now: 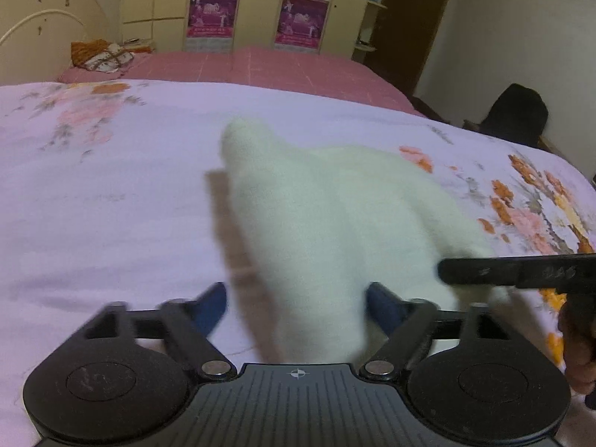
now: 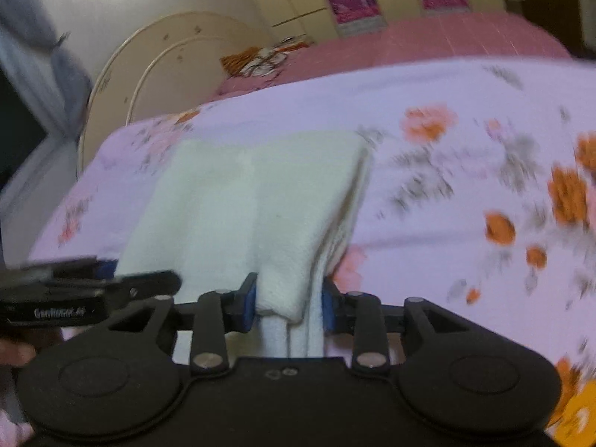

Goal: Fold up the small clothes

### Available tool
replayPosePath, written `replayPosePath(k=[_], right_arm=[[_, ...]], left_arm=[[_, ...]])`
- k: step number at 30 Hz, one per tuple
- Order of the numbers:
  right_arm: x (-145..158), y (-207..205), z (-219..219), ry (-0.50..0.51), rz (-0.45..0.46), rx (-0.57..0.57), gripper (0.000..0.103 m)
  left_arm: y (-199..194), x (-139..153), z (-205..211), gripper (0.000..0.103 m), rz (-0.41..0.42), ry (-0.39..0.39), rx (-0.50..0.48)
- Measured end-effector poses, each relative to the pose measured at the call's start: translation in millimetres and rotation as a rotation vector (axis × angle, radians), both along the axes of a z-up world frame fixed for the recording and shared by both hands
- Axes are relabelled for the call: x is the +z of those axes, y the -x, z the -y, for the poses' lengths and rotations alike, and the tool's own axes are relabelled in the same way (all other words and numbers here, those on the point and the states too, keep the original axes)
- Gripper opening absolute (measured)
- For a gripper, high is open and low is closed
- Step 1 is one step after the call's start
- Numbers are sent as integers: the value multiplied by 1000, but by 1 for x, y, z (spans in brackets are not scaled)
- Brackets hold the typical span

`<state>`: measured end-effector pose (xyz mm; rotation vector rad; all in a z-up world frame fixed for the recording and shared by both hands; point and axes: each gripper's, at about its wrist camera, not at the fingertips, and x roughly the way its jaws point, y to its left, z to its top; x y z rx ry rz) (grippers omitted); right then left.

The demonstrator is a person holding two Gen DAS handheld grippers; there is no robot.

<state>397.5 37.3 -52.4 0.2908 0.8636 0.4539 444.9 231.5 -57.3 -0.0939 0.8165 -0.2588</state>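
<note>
One bed (image 1: 111, 205) fills both views, covered by a lilac sheet with orange and pink flowers; behind it lies a second cover, pink (image 1: 260, 65). In the left wrist view, at ten o'clock stands one cream curved headboard (image 1: 41, 26), then one orange and white bundle (image 1: 100, 56) on the pink cover. At twelve o'clock is a cream wardrobe (image 1: 164, 3) with two purple posters (image 1: 213, 11) on its doors, and at two o'clock one dark door (image 1: 413, 26). One dark object (image 1: 516, 115) sits at three o'clock, beside the bed's edge.

There is one piece of clothing, a white knitted cloth (image 1: 335, 216), lying on the lilac sheet in the middle and rising toward both grippers. The left gripper (image 1: 298, 309) has its two blue fingers (image 1: 214, 307) spread wide, one on each side of the cloth; they are released and do not press it. The right gripper (image 2: 288, 300) is clenched on the near edge of the white knitted cloth (image 2: 253, 205), which shows several folded layers between the blue pads (image 2: 250, 298). Both pictures are blurred.
</note>
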Motion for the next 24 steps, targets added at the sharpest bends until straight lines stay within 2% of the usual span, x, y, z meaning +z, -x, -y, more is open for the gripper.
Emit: replayPosePath(k=[2, 3, 5, 6, 8, 9, 10, 13, 14, 15, 18, 21, 24], right_arm=[[-3, 0, 7, -52, -26, -17, 39], [0, 0, 11, -75, -41, -29, 46], [8, 1, 20, -127, -23, -55, 50], [12, -1, 26, -165, -8, -68, 54], [12, -17, 34, -239, -22, -96, 55], [8, -30, 37, -278, -59, -111, 56], [3, -42, 39, -312, -87, -119, 56], [-15, -72, 43, -395, -164, -136, 56], [-22, -77, 43, -409, -183, -138, 50], [-25, -80, 41, -403, -175, -129, 37], [-16, -79, 31, -307, -80, -56, 21], [-5, -71, 21, -224, 47, -14, 19], [-13, -80, 13, -111, 28, -20, 17]], left_arm=[[1, 2, -16, 84, -4, 65, 15], [4, 8, -25, 84, 34, 92, 28], [3, 15, -43, 84, 83, 148, 47], [-4, 16, -49, 84, 81, 190, 53], [-21, 16, -54, 84, 67, 249, 45], [-30, 15, -54, 84, 74, 274, 27], [-37, 12, -53, 83, 70, 293, 18], [-59, -3, -53, 66, 23, 283, 38], [-65, -9, -52, 66, 6, 271, 42], [-68, -13, -50, 66, 8, 260, 45], [-75, -19, -49, 66, 37, 242, 44], [-84, -24, -47, 66, 42, 233, 40], [-86, -27, -42, 70, 65, 203, 30]])
